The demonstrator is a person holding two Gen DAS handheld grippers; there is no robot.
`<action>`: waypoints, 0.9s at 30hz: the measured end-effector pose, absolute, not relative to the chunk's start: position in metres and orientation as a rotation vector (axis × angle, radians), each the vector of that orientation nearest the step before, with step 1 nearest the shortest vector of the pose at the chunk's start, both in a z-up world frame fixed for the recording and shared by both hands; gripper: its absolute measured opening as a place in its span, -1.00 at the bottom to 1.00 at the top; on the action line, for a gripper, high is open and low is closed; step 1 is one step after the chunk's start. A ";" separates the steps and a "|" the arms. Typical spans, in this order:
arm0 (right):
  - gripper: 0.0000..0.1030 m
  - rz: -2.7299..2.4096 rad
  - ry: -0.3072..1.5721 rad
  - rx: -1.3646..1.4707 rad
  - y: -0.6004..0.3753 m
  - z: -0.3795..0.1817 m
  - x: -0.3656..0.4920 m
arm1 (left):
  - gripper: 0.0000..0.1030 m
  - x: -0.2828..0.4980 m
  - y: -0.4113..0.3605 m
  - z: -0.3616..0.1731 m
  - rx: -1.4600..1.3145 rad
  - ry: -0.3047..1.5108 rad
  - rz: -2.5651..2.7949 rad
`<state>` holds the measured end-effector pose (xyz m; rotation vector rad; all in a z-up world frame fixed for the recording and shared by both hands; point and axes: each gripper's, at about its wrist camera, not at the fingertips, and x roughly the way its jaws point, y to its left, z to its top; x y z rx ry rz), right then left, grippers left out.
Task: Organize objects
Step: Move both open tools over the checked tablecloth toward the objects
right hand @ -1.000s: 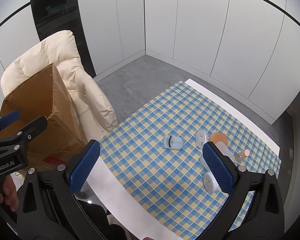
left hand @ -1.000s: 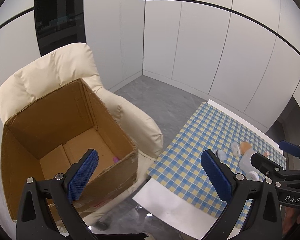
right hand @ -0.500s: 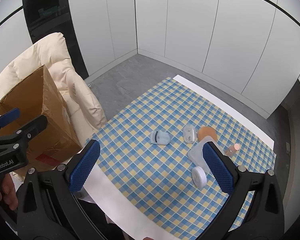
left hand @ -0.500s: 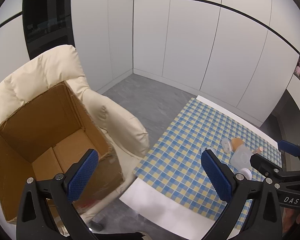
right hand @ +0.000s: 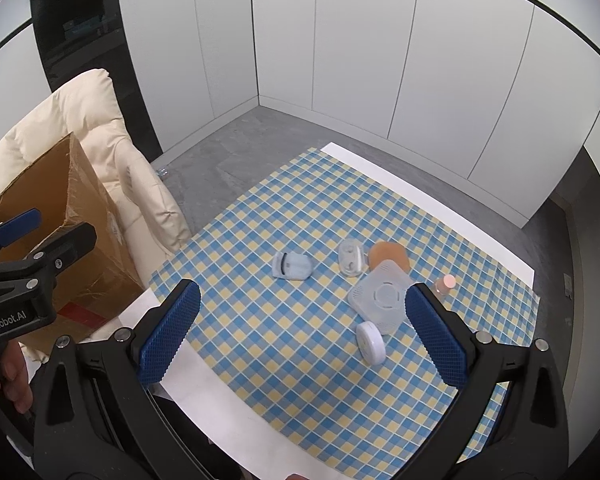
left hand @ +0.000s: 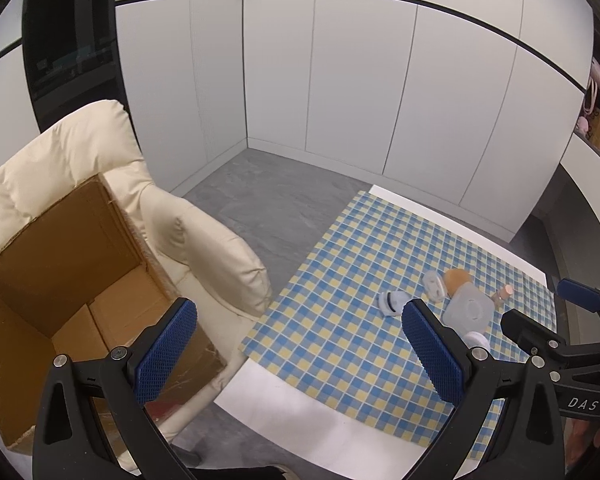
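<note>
White panelled walls and a grey floor enclose a white table (right hand: pixel 204 380) covered by a blue-and-yellow checked cloth (right hand: pixel 300 240), with a cream padded armchair (left hand: pixel 204 248) just beside its left edge. An open cardboard box (left hand: pixel 60 264) sits on the armchair seat. The left wrist view looks down into the box and shows its bare brown floor flaps; the right wrist view shows only its outer wall, with clear tape and a red label low down. The left gripper (left hand: pixel 296 352) hangs above the gap between box and table, its blue-padded jaws wide apart and holding nothing. The right gripper (right hand: pixel 304 332) is over the near part of the cloth, jaws likewise spread and empty.

The objects lie clustered on the far right part of the cloth, well apart from the box: a pale blue clip-like item (right hand: pixel 292 265), a small grey oval case (right hand: pixel 350 258), a tan disc (right hand: pixel 388 254), a translucent square container (right hand: pixel 380 296) overlapping the disc's near edge, a small white round case (right hand: pixel 370 342) on edge just beside the container, and a small bottle with a pink cap (right hand: pixel 446 283) (too small to identify further). In the left wrist view the right pad hides part of the round case. A hand (right hand: pixel 10 376) is cut off at the left edge of the right wrist view.
</note>
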<state>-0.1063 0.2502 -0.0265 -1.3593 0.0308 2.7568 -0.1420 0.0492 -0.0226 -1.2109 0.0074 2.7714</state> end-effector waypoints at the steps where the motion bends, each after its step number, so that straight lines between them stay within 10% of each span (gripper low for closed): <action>1: 1.00 2.753 0.033 -1.358 0.252 -0.027 -0.105 | 0.99 -0.142 0.052 -0.023 -1.208 0.009 2.768; 27: 1.00 2.654 0.066 -1.392 0.300 -0.045 -0.092 | 0.99 -0.154 0.110 -0.046 -1.256 0.115 2.659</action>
